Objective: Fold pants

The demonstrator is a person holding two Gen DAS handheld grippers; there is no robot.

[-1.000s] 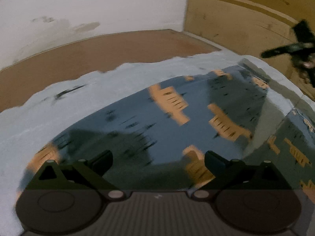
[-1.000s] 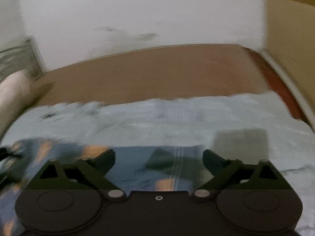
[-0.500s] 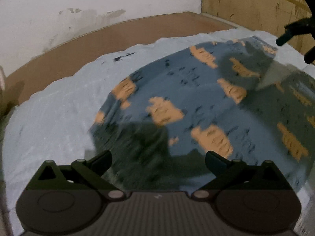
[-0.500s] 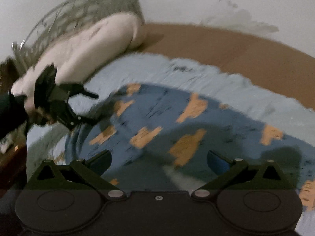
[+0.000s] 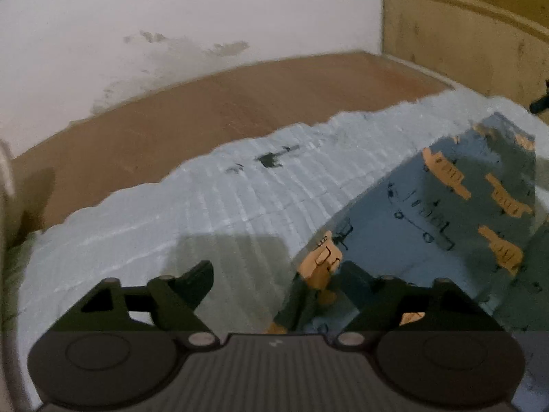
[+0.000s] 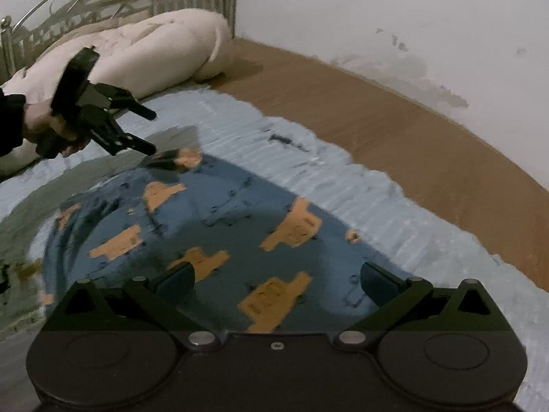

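Blue pants (image 6: 219, 226) with orange prints, spread flat on pale bed cover (image 6: 394, 226). Soft, light, floppy; best pinched at corner or hem. Left hand-held gripper (image 6: 151, 132) closing over raised corner, not yet pinching. Right hand-held gripper (image 6: 278, 279) wide open, empty, above cloth.

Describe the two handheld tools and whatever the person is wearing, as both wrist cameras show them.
Both tools are matte black. The right tool has angular linkage arms with triangular cut-outs, silver pivot pins, two round discs on its body and blue-grey finger pads. The left tool looks the same, with a ribbed centre plate. Seen from the right wrist camera, the person's hand comes out of a dark sleeve. No cables show.
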